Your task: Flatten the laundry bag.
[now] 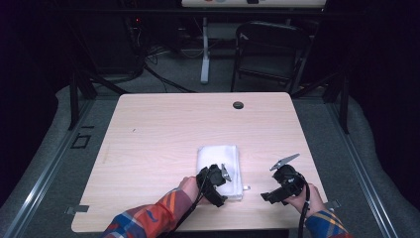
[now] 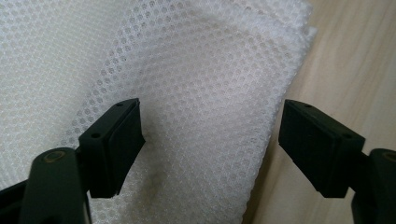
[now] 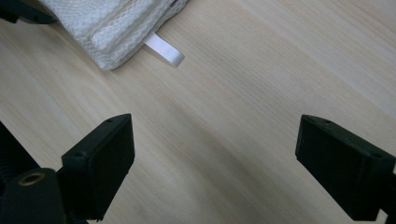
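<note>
A pale wooden table takes up most of the floor space here, with a dark folding chair standing beyond its far edge and a small black round cap set into the top near that edge. On the near half of the table, a little right of the middle, lies a folded white mesh cloth, flat on the wood, its layered edges stacked neatly and a small white tag sticking out from its near right corner. The person's left hand, in a bright plaid sleeve, holds the left gripper low over the near part of the cloth; its jaws are parted, one above the mesh, the other out past the cloth's folded edge over bare wood, and they grasp nothing, though the cloth's edge lies between them. The right gripper sits well to the right of the cloth, held above bare table, jaws spread wide and empty, with the cloth's corner and tag showing just ahead of it.
</note>
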The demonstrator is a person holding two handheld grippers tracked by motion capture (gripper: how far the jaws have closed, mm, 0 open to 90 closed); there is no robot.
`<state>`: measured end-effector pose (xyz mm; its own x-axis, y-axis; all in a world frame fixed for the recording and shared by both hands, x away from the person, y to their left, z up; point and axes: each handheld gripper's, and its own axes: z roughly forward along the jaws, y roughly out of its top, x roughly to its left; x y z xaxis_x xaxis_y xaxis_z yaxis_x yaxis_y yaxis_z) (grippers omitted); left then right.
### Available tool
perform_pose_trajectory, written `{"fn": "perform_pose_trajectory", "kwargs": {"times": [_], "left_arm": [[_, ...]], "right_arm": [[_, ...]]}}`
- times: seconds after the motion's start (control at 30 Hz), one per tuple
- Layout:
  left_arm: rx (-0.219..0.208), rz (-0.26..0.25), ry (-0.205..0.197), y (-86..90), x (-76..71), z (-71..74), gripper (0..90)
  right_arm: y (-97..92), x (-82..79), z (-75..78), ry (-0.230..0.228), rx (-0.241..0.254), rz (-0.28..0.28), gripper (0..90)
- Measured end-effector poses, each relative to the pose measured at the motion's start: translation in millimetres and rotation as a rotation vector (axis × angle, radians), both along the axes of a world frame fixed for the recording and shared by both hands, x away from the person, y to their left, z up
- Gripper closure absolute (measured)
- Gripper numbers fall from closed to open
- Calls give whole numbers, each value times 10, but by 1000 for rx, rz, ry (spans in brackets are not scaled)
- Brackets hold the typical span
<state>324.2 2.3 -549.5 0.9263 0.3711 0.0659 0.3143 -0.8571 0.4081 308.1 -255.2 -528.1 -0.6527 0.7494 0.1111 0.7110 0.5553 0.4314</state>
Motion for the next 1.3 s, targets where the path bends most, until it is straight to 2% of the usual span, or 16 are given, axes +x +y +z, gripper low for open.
{"fn": "perform_pose_trajectory", "kwargs": {"times": [0.03,0.2,0.27,0.47,0.5,0.53,0.6,0.67,0.7,0.77,0.8,1.07,1.17,1.23,1.3], "left_arm": [[4,-2,-4,3,0,-4,255],[-5,-2,-11,35,14,5,343],[-3,-5,-13,38,14,4,347],[-9,-8,-20,53,16,3,431],[-9,-14,-19,58,24,5,442],[-13,-10,-15,64,26,8,456],[-24,-9,-4,84,45,17,487],[-32,-9,1,98,59,26,514],[-38,-5,4,103,64,29,524],[-48,-4,27,119,76,41,549],[-52,-4,31,123,82,40,631],[-63,-20,52,139,93,70,661],[-80,-19,54,157,100,90,679],[-93,-24,51,165,94,105,719],[-88,-23,54,162,87,107,742]], "right_arm": [[4,1,5,3,-16,8,117],[22,-1,-14,14,-11,12,121],[23,-1,-14,13,-13,13,122],[37,-6,-25,12,-5,5,126],[44,-10,-33,11,8,-2,127],[41,-5,-26,15,-5,10,130],[44,-4,-27,26,8,21,136],[51,-5,-27,23,-9,27,137],[58,-8,-30,26,1,29,138],[65,-7,-30,24,-8,32,143],[76,-11,-37,25,4,28,146],[103,-7,-46,34,-17,42,149],[112,-10,-51,42,-7,39,150],[115,-11,-49,44,-4,46,153],[120,-14,-42,32,-15,48,164]]}}
